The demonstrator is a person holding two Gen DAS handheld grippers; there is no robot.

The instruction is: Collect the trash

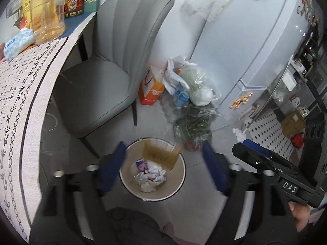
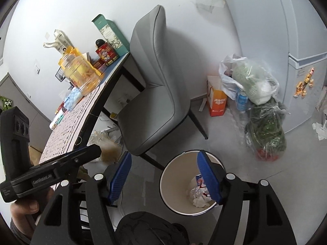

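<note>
A round beige waste bin (image 1: 179, 175) stands on the grey floor and holds crumpled white paper (image 1: 152, 176) and wrappers. A tan cardboard piece (image 1: 160, 153) is blurred in mid-air over the bin's far rim, free of both grippers. My left gripper (image 1: 163, 161) is open and empty directly above the bin. My right gripper (image 2: 164, 175) is open and empty, its right finger over the bin (image 2: 173, 185), its left finger over the floor. The right gripper's body also shows in the left wrist view (image 1: 271, 167). The left gripper's body shows in the right wrist view (image 2: 55, 169).
A grey chair (image 1: 114, 65) stands behind the bin beside a table with a patterned cloth (image 1: 22, 94). An oil jug (image 1: 48, 12) and boxes sit on the table. Plastic bags (image 1: 194, 94) and an orange carton (image 1: 152, 87) lie by the fridge (image 1: 255, 40).
</note>
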